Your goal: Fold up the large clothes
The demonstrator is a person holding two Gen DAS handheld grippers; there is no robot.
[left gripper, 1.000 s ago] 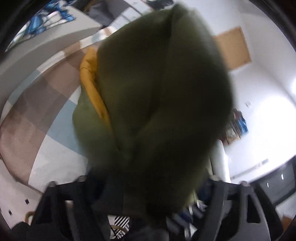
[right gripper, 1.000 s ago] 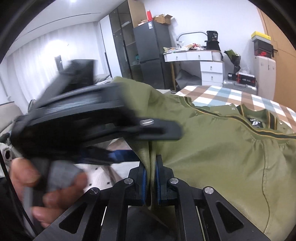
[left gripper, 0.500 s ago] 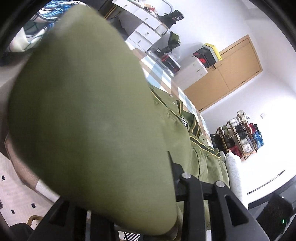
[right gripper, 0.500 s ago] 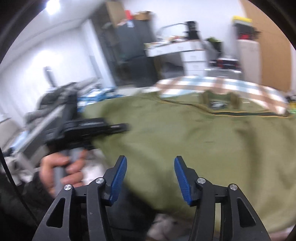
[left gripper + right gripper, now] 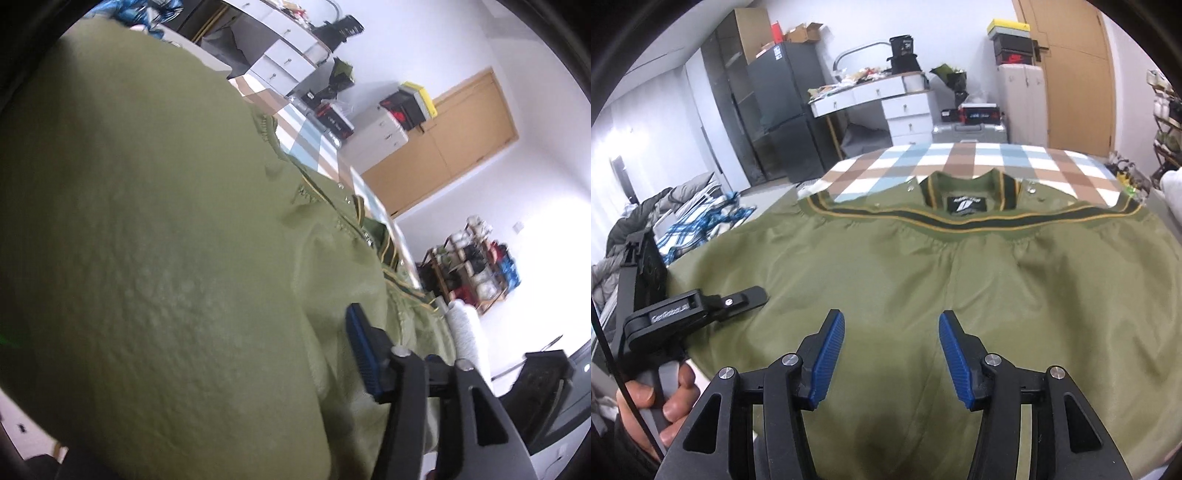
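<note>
Right gripper (image 5: 892, 354) jaws wide, nothing between them; left gripper (image 5: 746, 295) jaws just reopened, fabric bulging between, grip unclear. Slick olive-green satin bomber jacket (image 5: 960, 277) may slide off the checked tablecloth (image 5: 960, 155).

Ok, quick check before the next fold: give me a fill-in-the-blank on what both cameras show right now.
1. The jacket spread on the bed is ____ in colour.
2. The right claw hovers over the jacket with its pads ____, nothing between them.
3. The bedcover beyond the collar has a ____ pattern.
4. The pads on the right claw are ____ in colour.

Missing words: green; apart; checked; blue
</note>
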